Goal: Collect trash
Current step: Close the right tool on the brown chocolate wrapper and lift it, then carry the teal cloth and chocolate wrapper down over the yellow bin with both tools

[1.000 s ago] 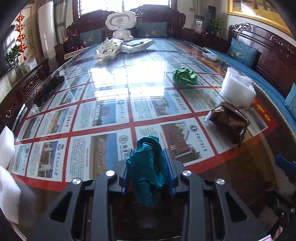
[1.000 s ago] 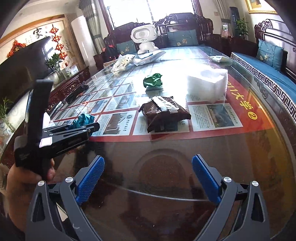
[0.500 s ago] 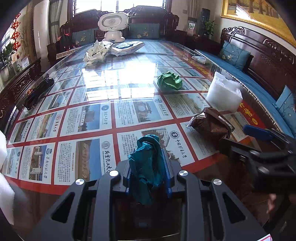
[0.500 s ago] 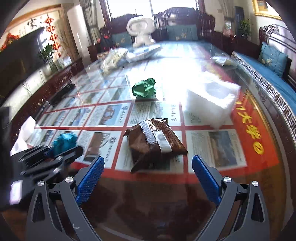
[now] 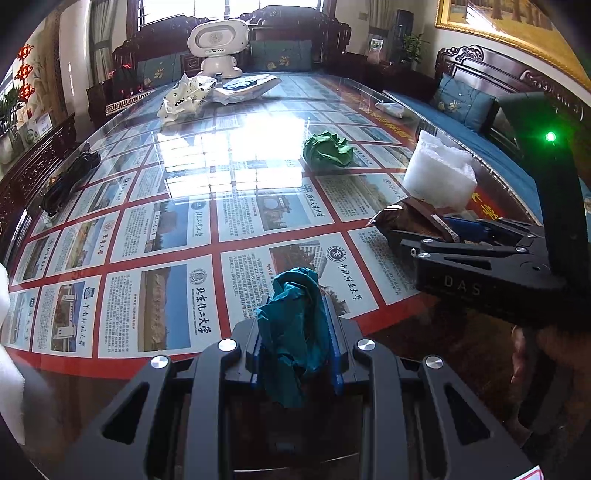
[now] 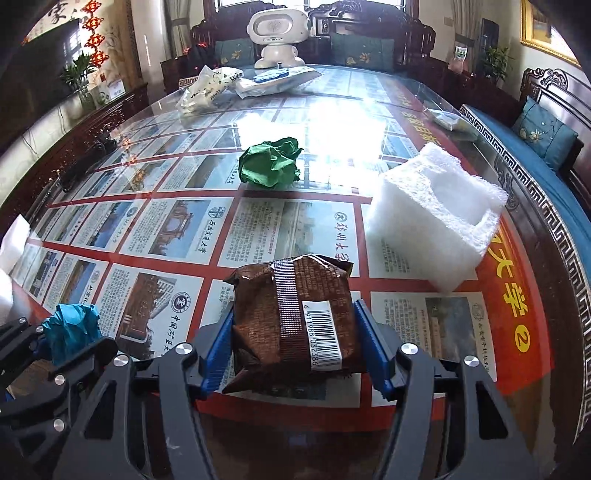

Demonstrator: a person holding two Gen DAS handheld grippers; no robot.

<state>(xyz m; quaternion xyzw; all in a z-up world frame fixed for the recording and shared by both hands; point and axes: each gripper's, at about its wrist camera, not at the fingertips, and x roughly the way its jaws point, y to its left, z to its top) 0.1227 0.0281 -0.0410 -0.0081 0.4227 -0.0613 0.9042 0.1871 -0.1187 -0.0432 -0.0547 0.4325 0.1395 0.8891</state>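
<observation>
My left gripper point(image 5: 295, 332) is shut on a crumpled teal wrapper point(image 5: 293, 328) and holds it over the near table edge; it also shows at the left of the right wrist view point(image 6: 70, 330). My right gripper point(image 6: 295, 332) has its blue pads on both sides of a brown foil packet point(image 6: 295, 314) with a barcode, touching it. The packet lies on the glass table point(image 6: 184, 229). From the left wrist view the right gripper point(image 5: 461, 236) is at the right, around the brown packet point(image 5: 406, 219).
A crumpled green paper ball point(image 6: 271, 166) and a white foam block point(image 6: 436, 218) lie beyond the packet. White bags point(image 6: 210, 88) and a white robot figure point(image 6: 277, 33) stand at the far end. A black cable point(image 5: 66, 177) lies at the left edge. Wooden sofas surround the table.
My right gripper moved forward to the brown packet and its jaws closed in around it. My left gripper kept the teal wrapper and barely moved.
</observation>
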